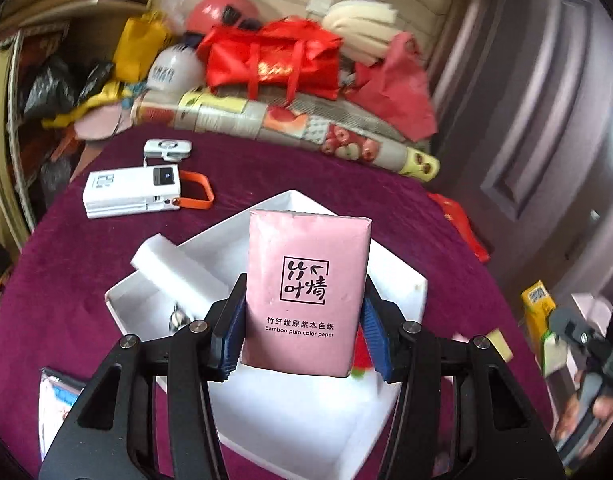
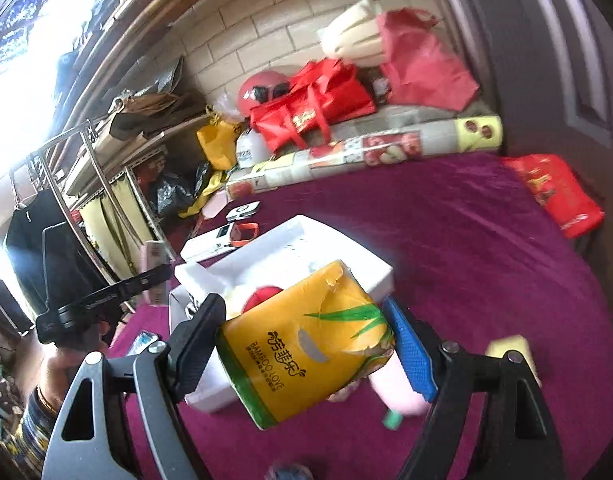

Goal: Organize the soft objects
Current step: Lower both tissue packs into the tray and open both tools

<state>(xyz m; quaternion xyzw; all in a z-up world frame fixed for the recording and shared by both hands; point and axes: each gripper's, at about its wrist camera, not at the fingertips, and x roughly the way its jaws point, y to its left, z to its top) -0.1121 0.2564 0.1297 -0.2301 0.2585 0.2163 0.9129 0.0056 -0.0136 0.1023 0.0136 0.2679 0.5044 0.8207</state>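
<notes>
My left gripper [image 1: 302, 332] is shut on a pink tissue pack [image 1: 306, 292] printed "Bamboo pulp color paper", held upright above a white box [image 1: 402, 276] on the purple tablecloth. A white foam block [image 1: 174, 268] leans in the box's left part. My right gripper [image 2: 306, 340] is shut on a yellow "Bamboo Love" tissue pack [image 2: 302, 352], held tilted above the near edge of the same white box [image 2: 346, 260]. A red round thing [image 2: 262, 296] shows in the box behind the pack. The right gripper with the yellow pack [image 1: 538, 312] shows at the right edge of the left wrist view.
A white power bank with an orange strap [image 1: 134, 192] and a small white device [image 1: 168, 149] lie on the cloth beyond the box. A pink soft item [image 2: 398, 392] and a yellow sponge [image 2: 506, 348] lie near the right gripper. Red bags [image 1: 270, 60] and clutter line the back wall.
</notes>
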